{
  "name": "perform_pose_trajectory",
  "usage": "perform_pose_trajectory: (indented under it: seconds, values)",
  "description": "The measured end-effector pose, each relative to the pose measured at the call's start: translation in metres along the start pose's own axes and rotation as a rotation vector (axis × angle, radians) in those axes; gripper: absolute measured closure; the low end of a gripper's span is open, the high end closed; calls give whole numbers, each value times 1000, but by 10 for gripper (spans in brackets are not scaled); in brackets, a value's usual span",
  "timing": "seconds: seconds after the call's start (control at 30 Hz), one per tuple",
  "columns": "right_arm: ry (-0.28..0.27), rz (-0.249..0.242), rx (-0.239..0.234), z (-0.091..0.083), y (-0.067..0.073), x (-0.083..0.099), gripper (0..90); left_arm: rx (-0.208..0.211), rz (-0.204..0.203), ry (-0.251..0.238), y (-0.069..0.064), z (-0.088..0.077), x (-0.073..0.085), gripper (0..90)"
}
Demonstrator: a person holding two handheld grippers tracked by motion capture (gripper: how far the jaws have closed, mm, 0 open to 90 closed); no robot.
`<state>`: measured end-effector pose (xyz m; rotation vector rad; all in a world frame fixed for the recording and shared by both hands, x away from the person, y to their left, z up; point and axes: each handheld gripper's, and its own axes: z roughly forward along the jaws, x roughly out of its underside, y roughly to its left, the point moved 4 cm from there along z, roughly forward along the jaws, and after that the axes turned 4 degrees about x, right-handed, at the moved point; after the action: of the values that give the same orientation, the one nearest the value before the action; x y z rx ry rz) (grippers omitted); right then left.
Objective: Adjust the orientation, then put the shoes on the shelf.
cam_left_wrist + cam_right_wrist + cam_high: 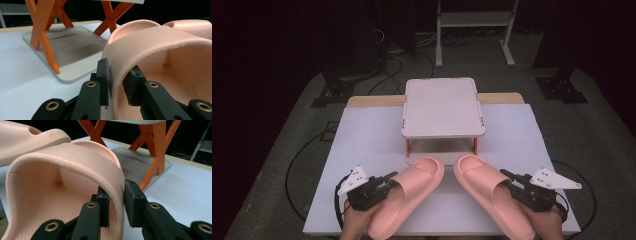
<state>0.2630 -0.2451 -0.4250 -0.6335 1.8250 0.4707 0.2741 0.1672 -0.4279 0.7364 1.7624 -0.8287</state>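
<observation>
We find a white table (362,150) carrying a small white shelf stand (442,107) on orange legs (47,47) at its far middle; the stand's grey base plate (72,55) lies beneath the top. Two pink slippers lie side by side in front of it; the left slipper (409,192) runs toe-forward and inward, the right slipper (492,192) likewise, so the toes converge near the stand and almost meet. The heels are cut off or covered at the bottom edge of the high view. Both hands enter from below, forearms barely seen; the left gripper (388,181) is clamped on the outer edge of the left slipper's strap, one jaw outside and one inside; the right gripper (508,181) grips the right slipper's strap edge the same way.
</observation>
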Motion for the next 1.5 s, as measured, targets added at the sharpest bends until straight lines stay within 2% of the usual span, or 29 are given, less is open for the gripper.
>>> perform_pose_trajectory:
  seconds: [0.43, 0.83, 0.93, 1.1, 1.5]
  values:
    - [-24, -19, 9, -13, 3, -25, 757, 34, 33, -28, -5, -5, -25, 756]
    - [-56, -39, -2, -16, 5, -45, 761, 39, 45, -43, -6, -10, -42, 755]
    - [-67, -42, -9, -18, 6, -50, 762, 40, 64, -40, -7, -11, -48, 756]
    - [-75, -49, -10, -19, 7, -58, 762, 45, 71, -51, -9, -12, -56, 756]
    - [-97, -65, 8, -20, 6, -81, 762, 47, 100, -60, -11, -7, -81, 756]
